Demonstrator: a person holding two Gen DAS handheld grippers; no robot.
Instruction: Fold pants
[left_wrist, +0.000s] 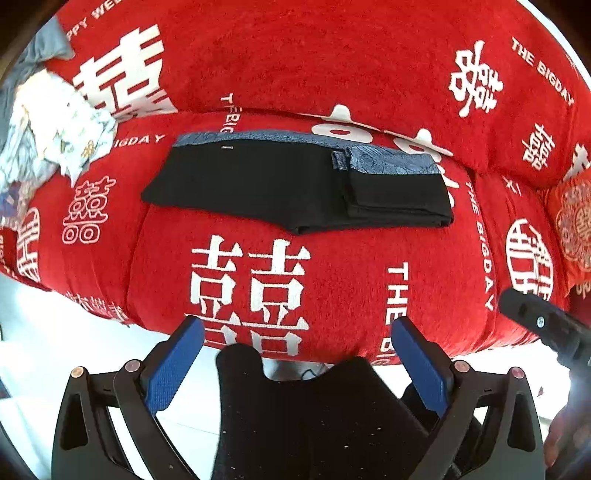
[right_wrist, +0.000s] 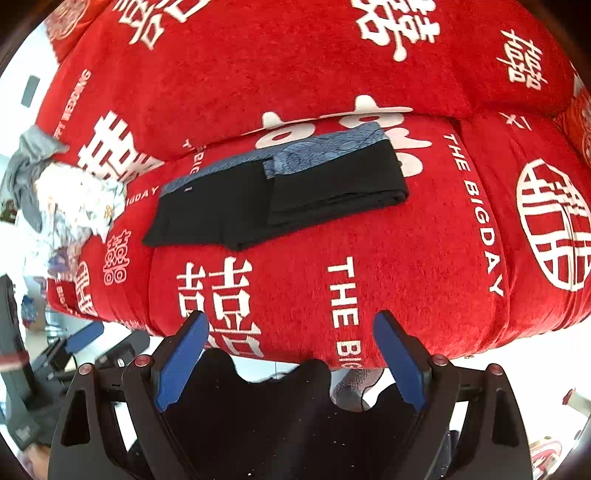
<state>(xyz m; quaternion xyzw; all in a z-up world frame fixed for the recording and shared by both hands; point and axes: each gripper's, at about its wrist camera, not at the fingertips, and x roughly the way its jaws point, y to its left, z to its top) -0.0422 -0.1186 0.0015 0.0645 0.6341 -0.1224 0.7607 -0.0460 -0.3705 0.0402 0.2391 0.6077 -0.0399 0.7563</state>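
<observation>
Black pants (left_wrist: 295, 188) with a blue-grey patterned waistband lie folded into a flat rectangle on the red sofa seat (left_wrist: 332, 280); the right wrist view shows the same pants (right_wrist: 273, 195) from the other side. My left gripper (left_wrist: 297, 328) hangs open above the seat's front edge, well short of the pants, with nothing between its blue pads (left_wrist: 173, 365). My right gripper (right_wrist: 291, 325) is also open and empty, over the front edge of the seat, its blue pads (right_wrist: 181, 365) wide apart. The right gripper's black body (left_wrist: 543, 325) shows at the right edge of the left wrist view.
A pile of white and grey clothes (left_wrist: 55, 125) lies on the sofa's left end. A red round-patterned cushion (left_wrist: 572, 229) sits at the right. White floor (left_wrist: 74, 332) lies in front of the sofa, and a person's dark-clothed legs (left_wrist: 314, 424) show below the grippers.
</observation>
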